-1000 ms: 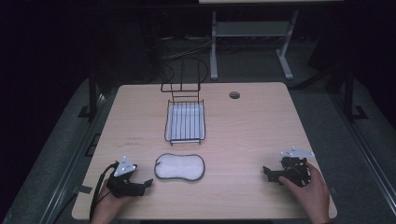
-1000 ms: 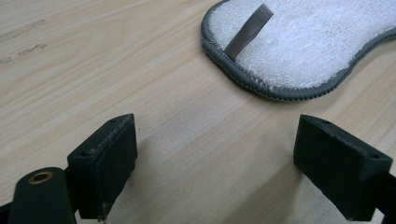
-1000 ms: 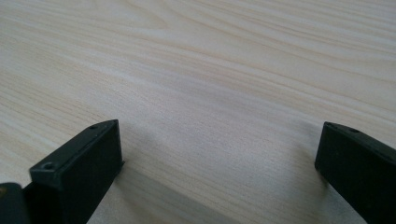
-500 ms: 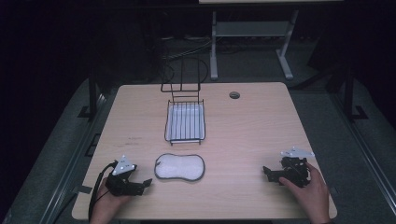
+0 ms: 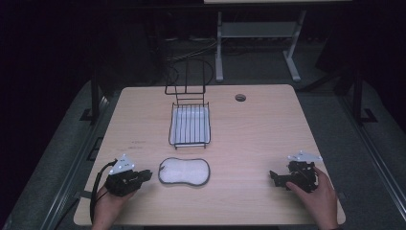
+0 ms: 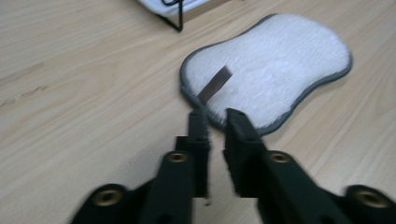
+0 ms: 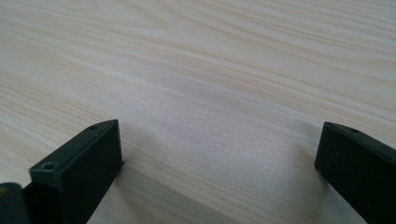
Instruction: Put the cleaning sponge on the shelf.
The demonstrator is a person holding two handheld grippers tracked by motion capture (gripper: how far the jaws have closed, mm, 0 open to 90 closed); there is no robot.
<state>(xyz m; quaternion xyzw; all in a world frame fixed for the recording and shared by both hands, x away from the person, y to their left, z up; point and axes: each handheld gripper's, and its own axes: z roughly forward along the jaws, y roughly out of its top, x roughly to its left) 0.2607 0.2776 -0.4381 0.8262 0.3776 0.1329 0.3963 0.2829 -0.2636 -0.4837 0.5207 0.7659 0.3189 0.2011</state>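
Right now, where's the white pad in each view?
High view: pad lies low and centre-left, near the table edge, in front of the rack.
Left gripper view: pad sits upper right, with a brown tab on its near end.
Right gripper view: table wood.
Shared landmark: the rack, whose corner is at top centre of the left gripper view.
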